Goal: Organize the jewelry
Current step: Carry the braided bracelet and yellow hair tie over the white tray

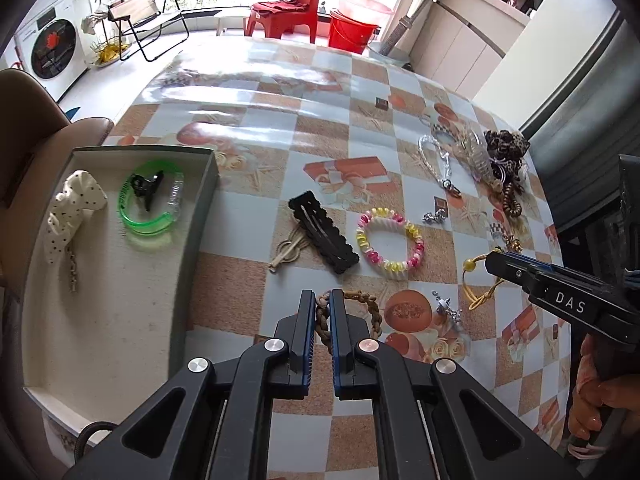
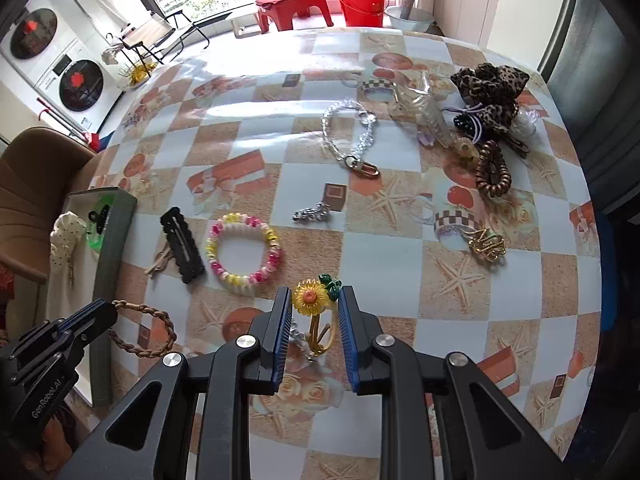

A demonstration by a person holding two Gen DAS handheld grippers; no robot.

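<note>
At the far left stands a shallow grey tray (image 1: 200,216) with a pale floor. In it lie a white polka-dot scrunchie (image 1: 74,210), a green translucent bangle (image 1: 150,204) and, inside the bangle's ring, a black claw clip (image 1: 146,186).

Just right of the tray's near end, the left gripper (image 1: 322,312) has its jaws pinched tight on a brown braided cord bracelet (image 1: 360,312); most of the loop hangs out to the right of the fingers.

Farther off on the checked tablecloth (image 1: 280,92) lie a black scalloped snap clip (image 1: 324,236), touching a beige clip (image 1: 288,248) at its left, and next a pink, yellow and white beaded bracelet (image 1: 390,242).

Right of that, the right gripper (image 2: 314,300) is partly closed on a yellow sunflower hair tie (image 2: 312,300); the flower sits between the blue pads and the yellow cord loops down toward the camera.

At the far right, well apart from the tray, are a clear beaded chain with a clasp (image 2: 352,132), a small silver chain (image 2: 314,213), a brown spiral hair tie (image 2: 493,174), a gold brooch (image 2: 487,245) and a leopard-print scrunchie (image 2: 488,84).
</note>
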